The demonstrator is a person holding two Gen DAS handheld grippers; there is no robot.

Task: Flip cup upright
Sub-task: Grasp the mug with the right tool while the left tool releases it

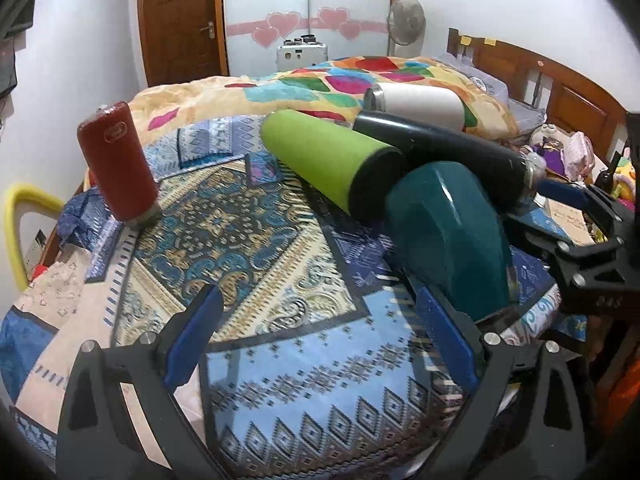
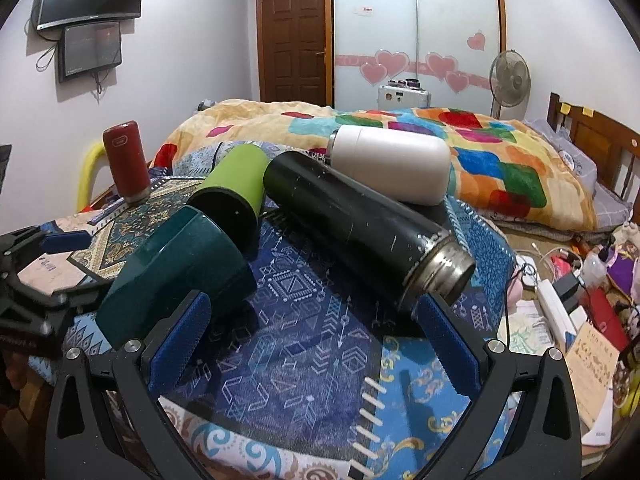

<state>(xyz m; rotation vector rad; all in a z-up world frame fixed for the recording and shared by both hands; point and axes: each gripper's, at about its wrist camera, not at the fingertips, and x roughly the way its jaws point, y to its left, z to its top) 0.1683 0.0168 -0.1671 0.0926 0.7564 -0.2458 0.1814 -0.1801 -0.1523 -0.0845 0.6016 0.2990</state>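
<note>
Bedroom, patterned bed cover [image 2: 304,320]: hard, slippery teal cup [image 2: 176,272] tipped over just left of black flask [image 2: 360,232], best pinched across its sides, both tongs [image 1: 320,340] [image 2: 312,344] wide, holding nothing.

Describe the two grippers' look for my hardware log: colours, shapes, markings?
Both match: the left gripper and right gripper have black angular frames with cut-out struts, silver round bolts at the joints, and blue ribbed pads on the fingers. No cables, sleeves or readable markings show.
</note>
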